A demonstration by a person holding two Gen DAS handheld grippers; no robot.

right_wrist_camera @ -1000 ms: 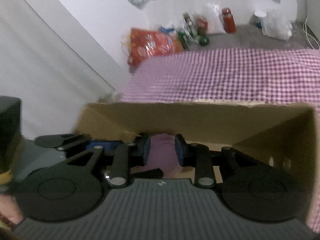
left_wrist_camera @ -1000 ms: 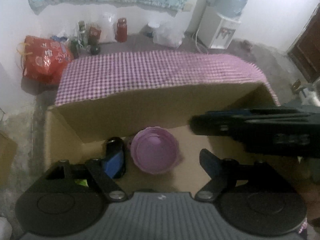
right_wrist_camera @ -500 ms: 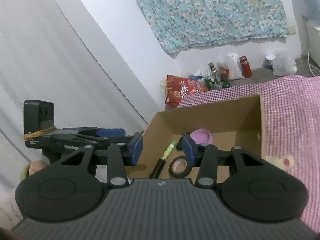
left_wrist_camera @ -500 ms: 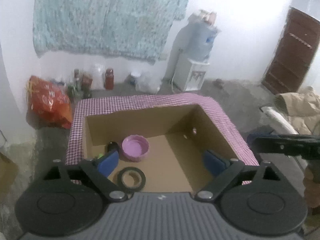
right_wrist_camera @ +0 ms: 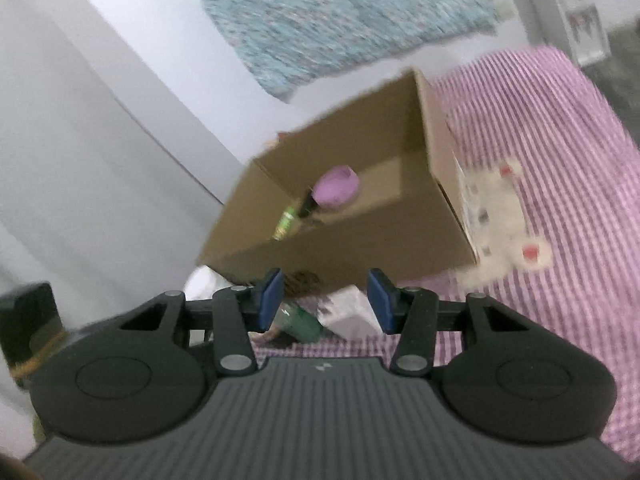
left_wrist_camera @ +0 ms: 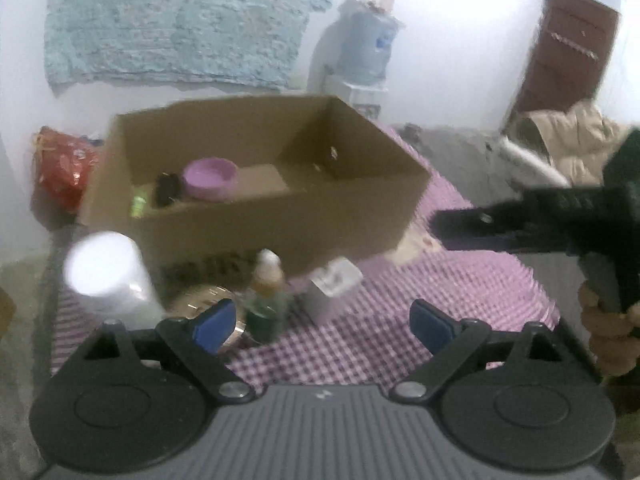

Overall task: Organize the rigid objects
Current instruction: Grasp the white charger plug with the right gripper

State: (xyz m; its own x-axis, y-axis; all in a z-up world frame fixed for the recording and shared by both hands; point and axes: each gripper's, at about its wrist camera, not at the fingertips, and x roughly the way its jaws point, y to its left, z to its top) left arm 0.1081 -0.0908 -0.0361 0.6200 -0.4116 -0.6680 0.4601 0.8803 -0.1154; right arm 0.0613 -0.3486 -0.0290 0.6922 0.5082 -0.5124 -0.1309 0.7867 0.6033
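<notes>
The open brown cardboard box (left_wrist_camera: 256,200) sits at the far side of the purple-and-white checked cloth (left_wrist_camera: 400,320), already holding a lilac plastic bowl (left_wrist_camera: 211,178), while 3 things wait on the cloth just in front of its near wall: a white cylindrical container (left_wrist_camera: 106,272) at the left, a small upright green bottle with a pale cap (left_wrist_camera: 266,296) in the middle and a white boxy block (left_wrist_camera: 332,288) to its right. The left gripper (left_wrist_camera: 322,326) hangs wide open and empty with the bottle just beyond its left pad (its long axis upright, so I judge a sideways pinch suits it). The right gripper (right_wrist_camera: 326,300), about a third open and also empty, looks at the bottle and block from the right, and I judge the left hand the nearer.
</notes>
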